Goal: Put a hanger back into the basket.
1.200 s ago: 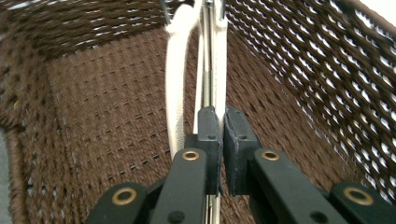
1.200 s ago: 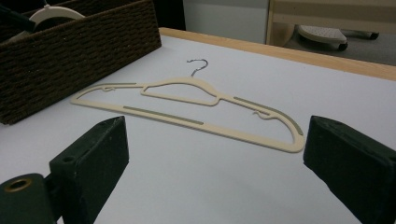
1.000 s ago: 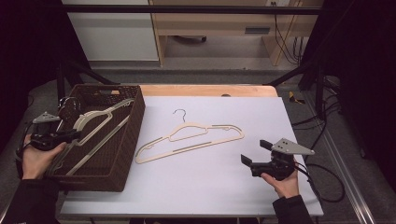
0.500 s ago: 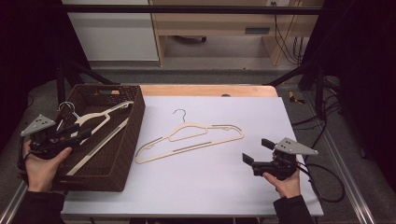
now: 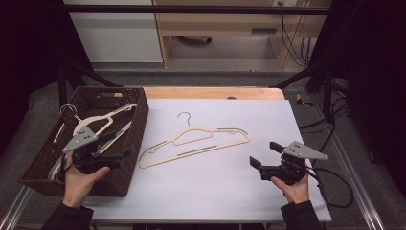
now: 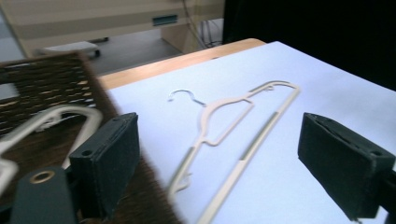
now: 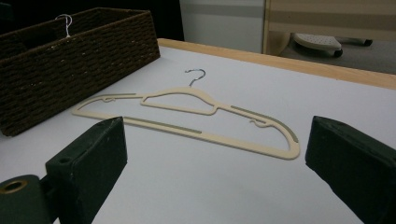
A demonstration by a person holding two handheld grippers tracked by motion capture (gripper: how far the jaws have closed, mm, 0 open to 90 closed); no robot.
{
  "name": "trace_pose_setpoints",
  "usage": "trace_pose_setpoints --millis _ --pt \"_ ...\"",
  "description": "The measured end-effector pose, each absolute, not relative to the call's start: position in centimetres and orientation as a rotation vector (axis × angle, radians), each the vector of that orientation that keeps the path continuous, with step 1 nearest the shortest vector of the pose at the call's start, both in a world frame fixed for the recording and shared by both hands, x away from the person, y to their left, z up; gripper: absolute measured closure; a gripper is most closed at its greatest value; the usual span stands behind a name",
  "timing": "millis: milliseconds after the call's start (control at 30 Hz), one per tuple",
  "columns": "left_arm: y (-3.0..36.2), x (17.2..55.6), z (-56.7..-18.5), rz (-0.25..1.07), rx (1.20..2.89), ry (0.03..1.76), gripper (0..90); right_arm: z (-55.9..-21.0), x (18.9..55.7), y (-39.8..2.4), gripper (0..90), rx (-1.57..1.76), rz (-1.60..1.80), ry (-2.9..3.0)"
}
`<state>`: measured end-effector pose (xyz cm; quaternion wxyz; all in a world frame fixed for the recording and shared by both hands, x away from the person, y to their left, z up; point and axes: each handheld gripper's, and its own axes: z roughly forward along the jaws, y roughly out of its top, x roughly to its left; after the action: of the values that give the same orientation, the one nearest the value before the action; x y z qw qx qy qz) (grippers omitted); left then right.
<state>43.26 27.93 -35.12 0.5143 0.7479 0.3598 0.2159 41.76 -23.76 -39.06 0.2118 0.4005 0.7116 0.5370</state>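
Left tool (image 5: 117, 146) gapes empty, just opened; hanger (image 5: 194, 143) lies crosswise, hook (image 5: 184, 116) pointing away.

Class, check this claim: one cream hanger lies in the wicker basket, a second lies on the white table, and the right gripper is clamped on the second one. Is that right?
Not quite. The right gripper is open and apart from the hanger on the table, as the right gripper view shows. The rest holds: another hanger lies in the basket, on the table.

Even overhead light, dark surroundings; left gripper view blurs at the near edge.
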Motion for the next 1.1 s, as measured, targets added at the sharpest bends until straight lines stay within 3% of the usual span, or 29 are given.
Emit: trace_pose_setpoints --millis 267,567,1100 --pt "22.6 44.7 -35.3 0.486 1.906 0.781 13.2 -39.0 41.8 -23.9 5.7 1.119 1.487 1.967" --pt "18.6 49.1 -37.3 0.462 2.035 0.842 13.6 -38.9 41.7 -24.1 5.7 1.106 1.487 1.969" --pt "16.5 52.0 -42.7 0.341 2.262 0.844 35.9 -39.3 41.8 -23.9 5.9 1.105 1.488 1.985"
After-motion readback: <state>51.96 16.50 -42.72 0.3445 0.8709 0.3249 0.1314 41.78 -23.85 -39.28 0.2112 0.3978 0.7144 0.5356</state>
